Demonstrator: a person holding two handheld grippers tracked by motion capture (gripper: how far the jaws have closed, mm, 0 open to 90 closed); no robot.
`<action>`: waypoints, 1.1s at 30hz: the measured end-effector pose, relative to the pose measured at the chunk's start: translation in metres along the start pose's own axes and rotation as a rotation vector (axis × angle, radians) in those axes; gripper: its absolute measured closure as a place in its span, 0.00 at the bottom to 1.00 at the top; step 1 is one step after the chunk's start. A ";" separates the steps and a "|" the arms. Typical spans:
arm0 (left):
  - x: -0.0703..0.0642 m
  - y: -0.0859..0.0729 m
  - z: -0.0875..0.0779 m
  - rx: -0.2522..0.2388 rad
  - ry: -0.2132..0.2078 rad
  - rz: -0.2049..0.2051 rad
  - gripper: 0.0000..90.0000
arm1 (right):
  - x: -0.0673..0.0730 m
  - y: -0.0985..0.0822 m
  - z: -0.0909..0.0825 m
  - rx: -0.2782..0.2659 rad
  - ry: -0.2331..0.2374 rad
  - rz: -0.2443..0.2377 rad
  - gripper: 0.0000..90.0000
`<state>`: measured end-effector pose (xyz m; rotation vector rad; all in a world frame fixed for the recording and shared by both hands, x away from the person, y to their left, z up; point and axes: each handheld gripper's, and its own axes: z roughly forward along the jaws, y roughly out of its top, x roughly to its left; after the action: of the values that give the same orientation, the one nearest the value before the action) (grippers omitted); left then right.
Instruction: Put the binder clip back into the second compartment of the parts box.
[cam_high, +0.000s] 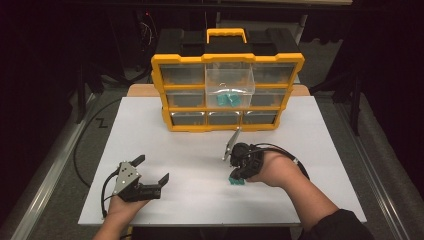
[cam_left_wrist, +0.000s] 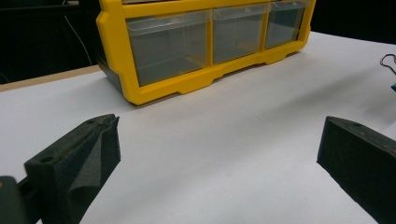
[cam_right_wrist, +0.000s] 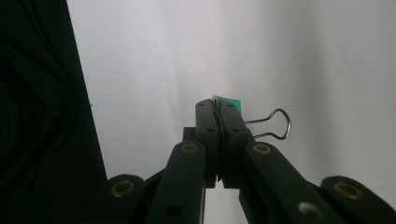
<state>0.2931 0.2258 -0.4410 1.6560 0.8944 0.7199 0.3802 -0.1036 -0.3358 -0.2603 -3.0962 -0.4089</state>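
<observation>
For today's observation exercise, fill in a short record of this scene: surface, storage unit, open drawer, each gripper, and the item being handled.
surface: white table top
storage unit: yellow drawer cabinet with clear drawers, at the far side of the table
open drawer: middle drawer pulled out, teal clips inside
left gripper: jaws wide apart, nothing between them, low over the table
right gripper: jaws closed on a teal binder clip
binder clip: teal body at the jaw tips, wire handle sticking out to one side
</observation>
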 end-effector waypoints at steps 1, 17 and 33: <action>0.000 0.000 0.000 0.000 0.002 -0.002 0.00 | -0.001 -0.001 -0.001 0.003 -0.001 0.003 1.00; 0.000 -0.001 0.001 0.007 0.007 0.002 0.00 | -0.009 -0.015 -0.021 -0.006 -0.005 0.024 1.00; -0.001 0.000 -0.001 0.001 0.009 0.002 0.00 | -0.013 -0.013 -0.039 -0.025 -0.008 0.022 1.00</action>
<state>0.2919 0.2255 -0.4404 1.6555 0.8998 0.7289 0.3907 -0.1282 -0.3016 -0.2967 -3.0948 -0.4476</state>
